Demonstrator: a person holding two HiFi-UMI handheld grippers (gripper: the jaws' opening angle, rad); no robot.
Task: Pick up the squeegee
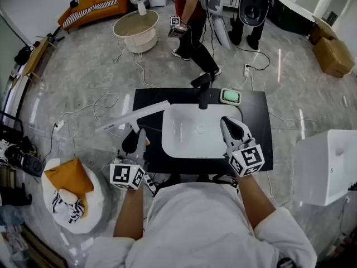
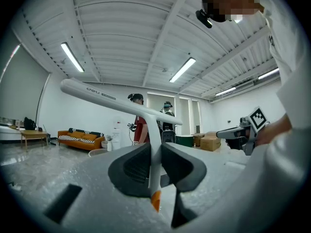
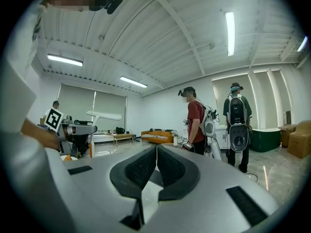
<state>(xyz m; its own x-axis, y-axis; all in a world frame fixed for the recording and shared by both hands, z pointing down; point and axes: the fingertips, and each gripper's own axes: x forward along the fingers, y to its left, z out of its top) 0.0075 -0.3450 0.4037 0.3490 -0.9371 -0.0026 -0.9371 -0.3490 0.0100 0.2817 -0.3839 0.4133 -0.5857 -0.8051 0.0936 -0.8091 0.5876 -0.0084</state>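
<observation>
Now, squeegee (image 2: 151, 130) within the left claw (image 2: 154, 148)

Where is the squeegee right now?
In the head view the squeegee is on the left, clamped in the left gripper and held up just left of the white sink.

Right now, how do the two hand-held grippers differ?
The left hand-held gripper is clamped on the squeegee by its handle; the right hand-held gripper is shut on nothing. The left one sits to the left of the sink; the right one is above the sink's right edge. Both point forward and level.
</observation>
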